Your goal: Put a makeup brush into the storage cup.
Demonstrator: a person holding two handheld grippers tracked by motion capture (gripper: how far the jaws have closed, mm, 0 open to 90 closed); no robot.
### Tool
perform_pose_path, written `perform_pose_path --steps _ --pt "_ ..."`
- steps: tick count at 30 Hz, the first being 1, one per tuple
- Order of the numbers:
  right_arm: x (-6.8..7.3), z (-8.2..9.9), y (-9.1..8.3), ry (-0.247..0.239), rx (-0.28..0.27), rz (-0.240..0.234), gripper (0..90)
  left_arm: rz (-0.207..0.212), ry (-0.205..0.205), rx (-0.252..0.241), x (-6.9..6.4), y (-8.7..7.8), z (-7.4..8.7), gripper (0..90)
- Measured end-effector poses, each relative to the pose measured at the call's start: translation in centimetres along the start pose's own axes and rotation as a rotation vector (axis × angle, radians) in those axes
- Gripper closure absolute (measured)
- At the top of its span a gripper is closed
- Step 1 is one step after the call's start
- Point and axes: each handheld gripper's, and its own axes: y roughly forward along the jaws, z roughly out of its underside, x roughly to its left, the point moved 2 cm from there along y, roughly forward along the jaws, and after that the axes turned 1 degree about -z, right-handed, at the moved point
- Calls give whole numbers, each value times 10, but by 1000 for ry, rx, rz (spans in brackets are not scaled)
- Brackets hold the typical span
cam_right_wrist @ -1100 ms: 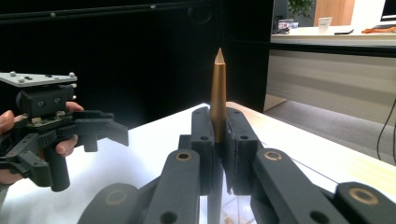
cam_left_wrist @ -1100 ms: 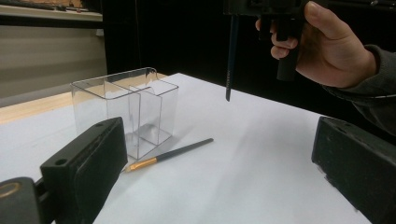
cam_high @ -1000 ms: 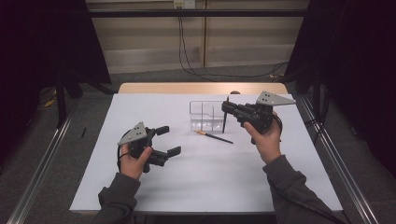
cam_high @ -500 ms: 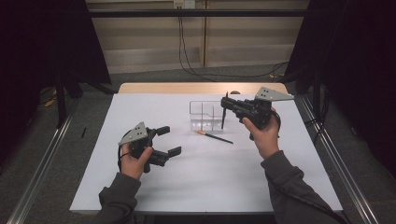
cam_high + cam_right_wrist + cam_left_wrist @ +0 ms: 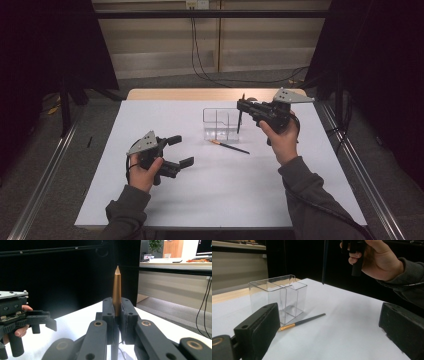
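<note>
High view is showing the black left gripper resting on the white table at about eight o'clock, its jaws standing spread with nothing between them. At the centre, a clear plastic divided organiser box is standing upright, and a second dark-handled, orange-tipped brush is lying flat just beside it at five o'clock. Toward two o'clock the black right gripper is hovering above the box's right edge — pinching a slim dark brush with a copper-coloured ferrule, which is hanging upright, lower end near the box rim. Right gripper view is showing the jaws pressed tight on that copper ferrule — tip pointing up.
</note>
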Motion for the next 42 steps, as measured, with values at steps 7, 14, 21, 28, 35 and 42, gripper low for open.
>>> perform_pose_path --steps 7,14,21,28,35,42 --pt "-5 -2 1 -3 -2 8 836 4 -1 4 -1 1 1 34" --pt "-9 -5 5 -4 -6 19 836 2 -7 -4 -1 2 1 34" --pt "-12 -7 10 -10 -3 31 836 5 -3 -2 -1 2 1 34" --pt "-16 -11 14 -19 -6 35 836 9 1 5 -1 2 1 34" --pt "-20 -12 17 -24 -9 48 836 11 2 7 -2 3 1 35" --pt "-25 -12 18 -25 -14 62 836 28 0 -6 -2 4 2 36"
